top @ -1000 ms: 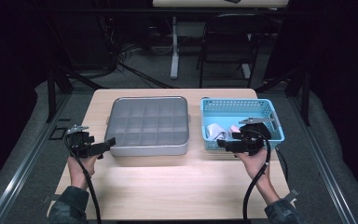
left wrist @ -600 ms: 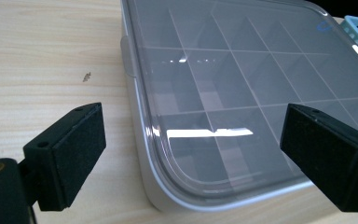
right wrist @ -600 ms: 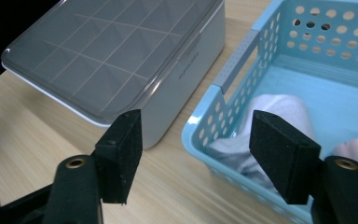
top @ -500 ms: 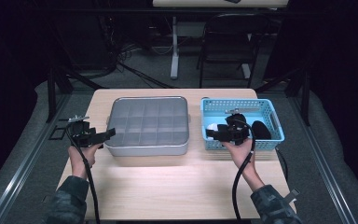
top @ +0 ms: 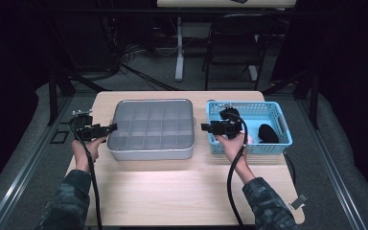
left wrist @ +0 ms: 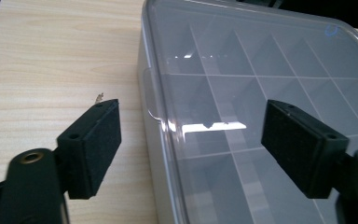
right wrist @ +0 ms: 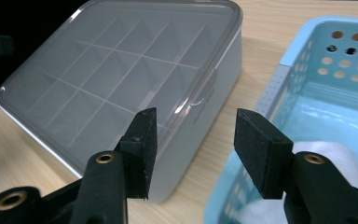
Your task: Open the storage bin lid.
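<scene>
Both grippers (top: 111,127) (top: 205,127) now level at the lidded box's (top: 151,128) ends, jaws narrowing, nothing gripped.

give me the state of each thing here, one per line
compartment box: lid on, closed
blue basket: upright, holds a black item and a white item
left gripper: open, jaws either side of the box's edge, just been closing
right gripper: open, nothing held, just been closing
</scene>
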